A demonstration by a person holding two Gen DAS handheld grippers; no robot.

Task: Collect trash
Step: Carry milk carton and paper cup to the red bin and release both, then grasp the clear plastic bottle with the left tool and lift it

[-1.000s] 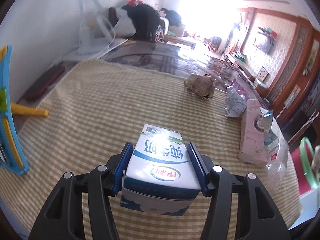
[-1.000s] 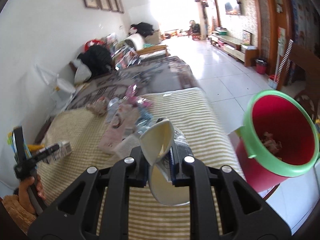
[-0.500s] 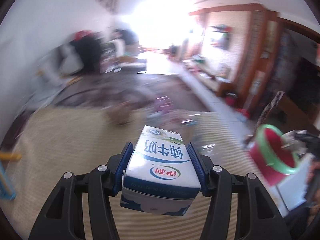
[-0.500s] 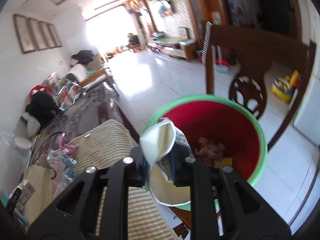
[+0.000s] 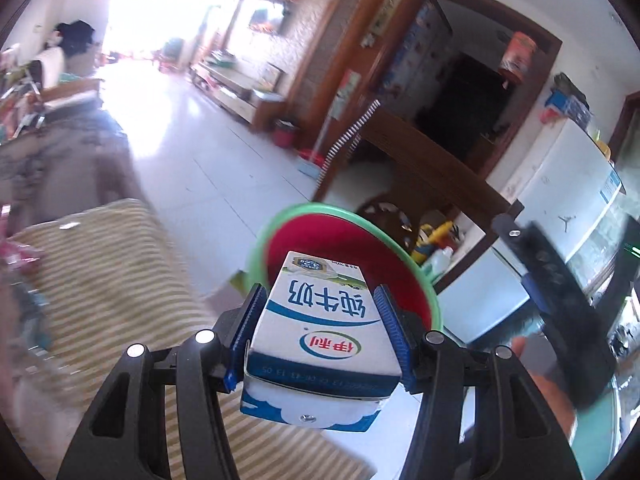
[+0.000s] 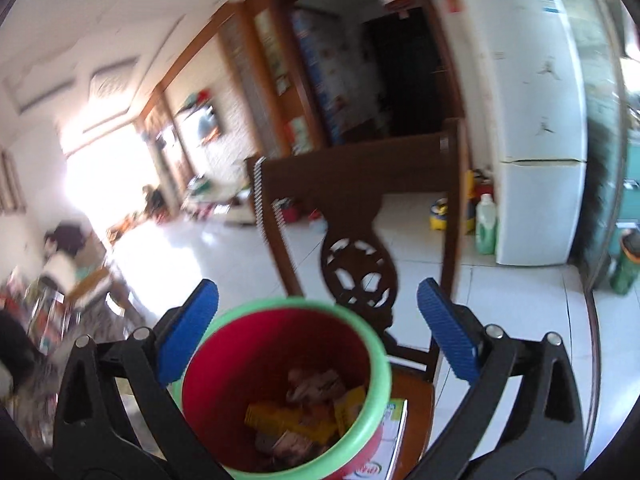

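Note:
My left gripper [image 5: 320, 320] is shut on a white and blue milk carton [image 5: 324, 328] and holds it in the air, just in front of a red bin with a green rim [image 5: 348, 240]. My right gripper [image 6: 318, 320] is open and empty, hovering above the same red bin [image 6: 280, 360], which holds several pieces of crumpled paper and yellow packaging [image 6: 304, 412]. The right gripper also shows as a dark blurred shape at the right of the left wrist view [image 5: 556, 296].
The table with the striped yellow cloth [image 5: 108, 280] lies to the left of the bin. A dark wooden chair [image 6: 360, 208] stands behind the bin, which rests on its seat. A white fridge [image 6: 532, 120] stands at the right. Tiled floor lies beyond.
My right gripper has opened and the crumpled wrapper it held is gone from its jaws. My left gripper has swung right from the table toward the bin, still holding the carton.

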